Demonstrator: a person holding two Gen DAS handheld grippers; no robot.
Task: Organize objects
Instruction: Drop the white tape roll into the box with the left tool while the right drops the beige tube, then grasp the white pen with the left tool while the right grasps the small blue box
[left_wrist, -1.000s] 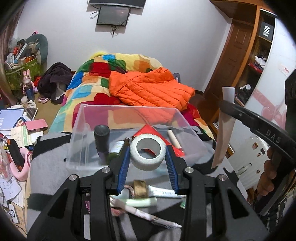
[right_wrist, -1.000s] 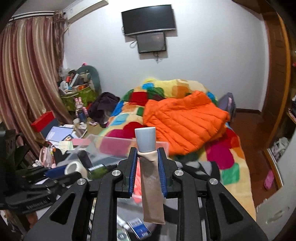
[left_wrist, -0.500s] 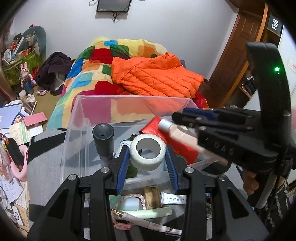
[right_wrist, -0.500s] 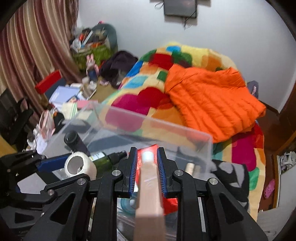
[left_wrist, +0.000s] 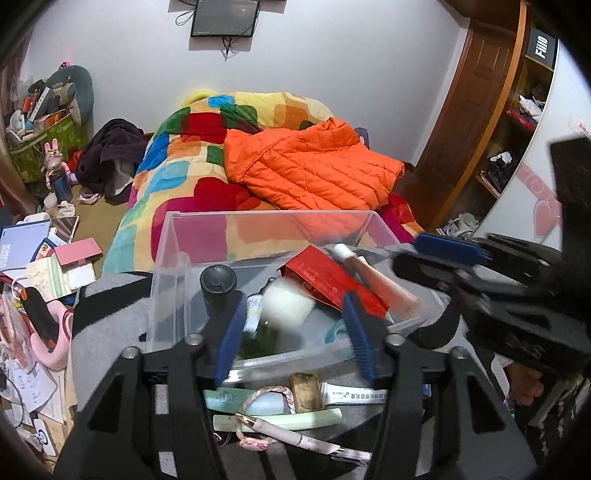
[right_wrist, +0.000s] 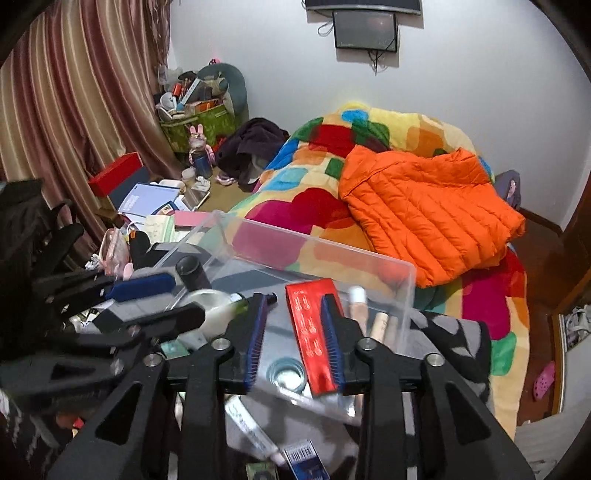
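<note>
A clear plastic bin (left_wrist: 173, 258) (right_wrist: 369, 258) stands on a grey blanket before both grippers. My left gripper (left_wrist: 295, 328) is open above its near wall; the white tape roll (left_wrist: 286, 304) (right_wrist: 214, 312), blurred, lies loose inside, apart from both pads. My right gripper (right_wrist: 293, 339) is open over the bin, and shows at the right in the left wrist view (left_wrist: 443, 258). The beige tube (left_wrist: 373, 277) (right_wrist: 358, 306) lies in the bin beside a red box (left_wrist: 332, 280) (right_wrist: 310, 325). A black-capped bottle (left_wrist: 218, 284) and a green bottle (left_wrist: 258, 332) are also inside.
Pens, a green tube (left_wrist: 280, 419), a small gold box (left_wrist: 304, 386) and a white tube (left_wrist: 354, 395) lie on the blanket before the bin. A bed with a colourful quilt and orange jacket (left_wrist: 310, 166) is behind. Books and clutter (left_wrist: 44, 254) cover the floor at left.
My left gripper opened and let the tape roll drop into the bin. My right gripper opened and released the beige tube, which now lies in the bin.
</note>
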